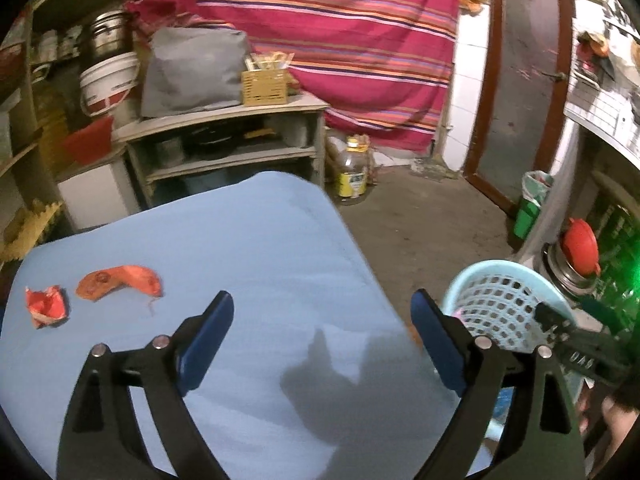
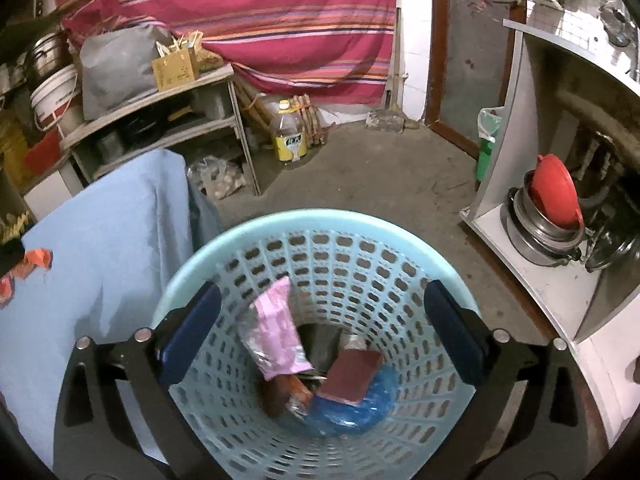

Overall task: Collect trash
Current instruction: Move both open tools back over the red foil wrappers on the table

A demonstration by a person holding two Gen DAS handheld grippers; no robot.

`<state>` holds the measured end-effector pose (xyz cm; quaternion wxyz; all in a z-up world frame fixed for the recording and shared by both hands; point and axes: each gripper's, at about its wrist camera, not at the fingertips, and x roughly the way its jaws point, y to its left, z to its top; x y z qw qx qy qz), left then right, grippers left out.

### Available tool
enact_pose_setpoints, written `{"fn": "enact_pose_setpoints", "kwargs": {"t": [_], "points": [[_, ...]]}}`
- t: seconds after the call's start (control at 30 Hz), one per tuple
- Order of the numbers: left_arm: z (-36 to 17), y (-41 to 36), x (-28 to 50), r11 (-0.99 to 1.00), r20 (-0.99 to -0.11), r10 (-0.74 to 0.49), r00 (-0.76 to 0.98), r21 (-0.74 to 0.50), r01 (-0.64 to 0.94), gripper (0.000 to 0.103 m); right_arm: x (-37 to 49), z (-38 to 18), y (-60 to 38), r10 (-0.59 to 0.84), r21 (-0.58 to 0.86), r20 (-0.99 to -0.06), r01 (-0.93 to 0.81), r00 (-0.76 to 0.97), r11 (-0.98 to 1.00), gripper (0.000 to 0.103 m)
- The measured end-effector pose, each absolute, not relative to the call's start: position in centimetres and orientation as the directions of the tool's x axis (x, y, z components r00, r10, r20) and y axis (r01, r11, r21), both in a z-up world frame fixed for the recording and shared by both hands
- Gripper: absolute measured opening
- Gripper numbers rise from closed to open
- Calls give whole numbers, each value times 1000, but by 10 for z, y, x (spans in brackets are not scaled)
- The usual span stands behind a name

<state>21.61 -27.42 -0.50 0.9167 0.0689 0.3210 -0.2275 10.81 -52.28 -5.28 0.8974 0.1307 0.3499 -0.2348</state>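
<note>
A light blue perforated basket [image 2: 248, 236] stands on the floor beside a table with a blue cloth [image 1: 240, 248]. In it lie a pink wrapper [image 2: 276, 328], a dark red packet [image 2: 352, 376], a blue plastic piece [image 2: 360, 408] and other scraps. My right gripper [image 2: 320, 328] is open and empty right above the basket mouth. My left gripper [image 1: 322, 320] is open and empty over the cloth. An orange wrapper [image 1: 120, 282] and a crumpled red wrapper [image 1: 46, 304] lie on the cloth to its left. The basket also shows in the left wrist view [image 1: 504, 304], with the right gripper at its rim.
A grey shelf unit [image 1: 224, 136] with a cardboard box and grey bag stands behind the table. A yellow-labelled bottle [image 1: 352, 172] stands on the floor. A green bin [image 1: 532, 204] is by the door. A white cabinet [image 2: 532, 264] with pots and a red lid is right.
</note>
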Motion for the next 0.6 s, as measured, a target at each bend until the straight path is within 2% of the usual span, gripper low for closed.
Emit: {"fn": "enact_pose_setpoints", "kwargs": {"t": [0.4, 0.6], "points": [[-23, -122, 270, 975, -640, -161, 752, 13, 220, 93, 181, -55, -431, -216, 104, -673, 380, 708, 919, 99], [-28, -37, 294, 997, -619, -13, 785, 55, 60, 94, 219, -71, -370, -178, 23, -695, 269, 696, 963, 99]]}}
